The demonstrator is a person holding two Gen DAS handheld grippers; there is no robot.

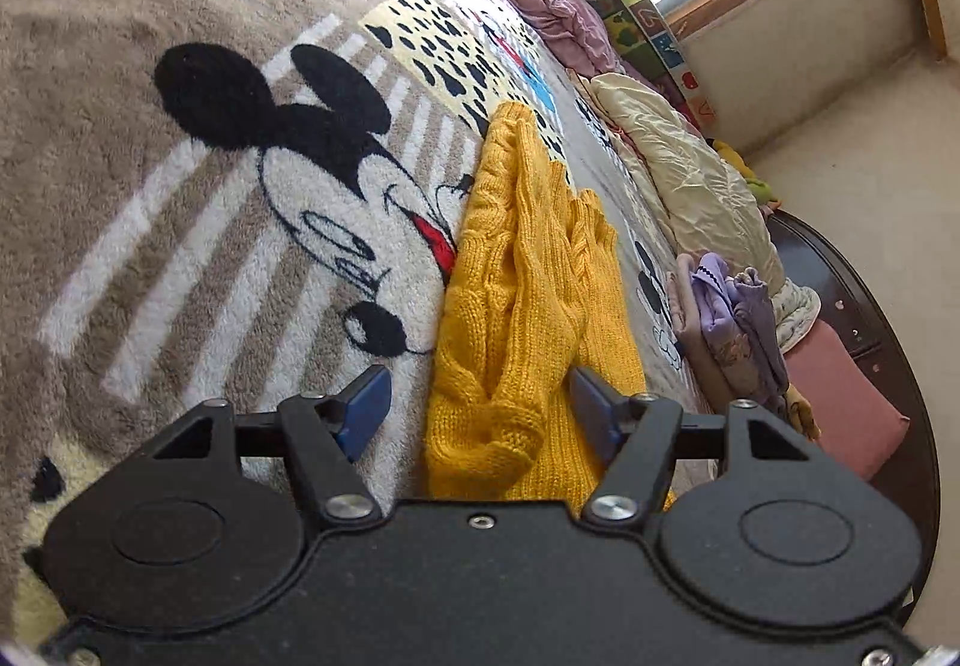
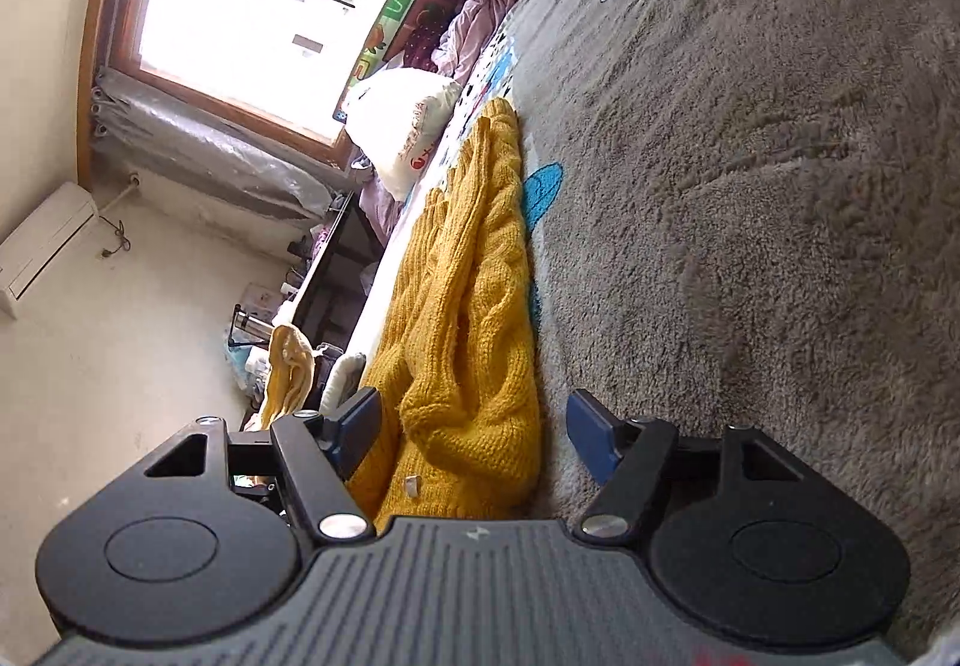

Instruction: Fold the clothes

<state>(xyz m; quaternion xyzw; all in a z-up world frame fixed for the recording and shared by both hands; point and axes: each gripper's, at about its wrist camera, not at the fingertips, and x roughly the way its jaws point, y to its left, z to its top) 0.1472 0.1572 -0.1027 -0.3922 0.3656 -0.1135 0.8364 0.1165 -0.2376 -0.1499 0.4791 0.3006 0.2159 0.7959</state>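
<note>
Both the left gripper [image 1: 479, 414] and right gripper [image 2: 474, 429] hold fingers wide around the bunched yellow sweater [image 1: 528, 306], so closing may catch only loose knit layers, skewing the fold.

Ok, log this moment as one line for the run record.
left tongs: open, straddling yellow sweater edge | right tongs: open at yellow sweater end | sweater on grey blanket, partly folded

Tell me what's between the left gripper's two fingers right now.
The yellow sweater's bunched edge lies between the left gripper's open fingers, seen in the left wrist view.
</note>
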